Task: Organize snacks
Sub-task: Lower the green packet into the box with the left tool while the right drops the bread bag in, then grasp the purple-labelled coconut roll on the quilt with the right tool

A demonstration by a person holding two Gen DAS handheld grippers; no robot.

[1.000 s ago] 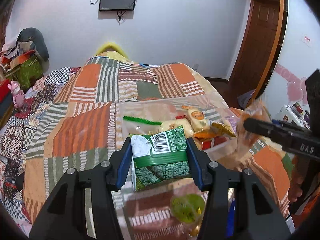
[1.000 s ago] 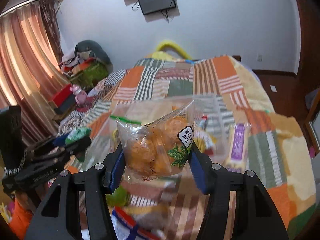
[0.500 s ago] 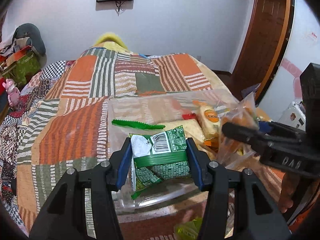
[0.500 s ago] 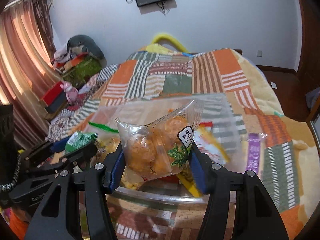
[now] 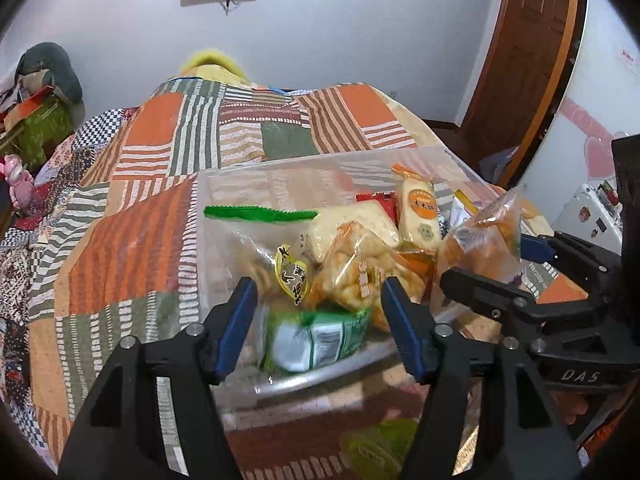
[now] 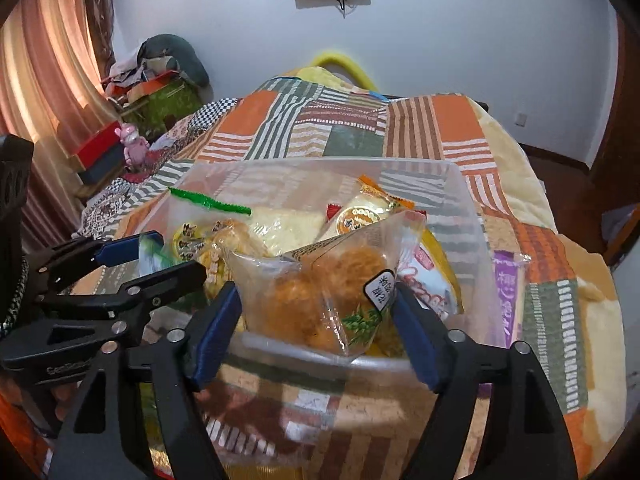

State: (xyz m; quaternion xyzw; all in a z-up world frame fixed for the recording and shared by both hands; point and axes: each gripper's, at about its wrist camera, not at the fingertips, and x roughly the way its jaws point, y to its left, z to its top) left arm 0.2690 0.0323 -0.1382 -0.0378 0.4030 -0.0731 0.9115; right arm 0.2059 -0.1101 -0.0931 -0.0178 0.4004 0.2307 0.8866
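A clear plastic bin (image 5: 400, 156) (image 6: 472, 216) sits on the quilted bed and holds several snack packs. My left gripper (image 5: 316, 300) is open over the bin's near rim. The green snack pack (image 5: 316, 338) lies blurred just below it, free of the pads, inside the bin. My right gripper (image 6: 318, 312) is open wide over the near rim, and the clear bag of orange pastries (image 6: 320, 304) sits between its pads, tilted and resting on the rim. That bag also shows in the left wrist view (image 5: 480, 244), by the right gripper (image 5: 492, 264).
A purple snack pack (image 6: 506, 292) lies on the quilt right of the bin. A green-yellow pack (image 5: 376, 448) lies on the quilt in front of the bin. A wooden door (image 5: 524, 52) stands at the far right. Boxes and clutter (image 6: 152, 92) stand left of the bed.
Both grippers moved forward over the bin and opened. The green pack dropped out of the left gripper into the bin. The pastry bag came loose from the right gripper's pads.
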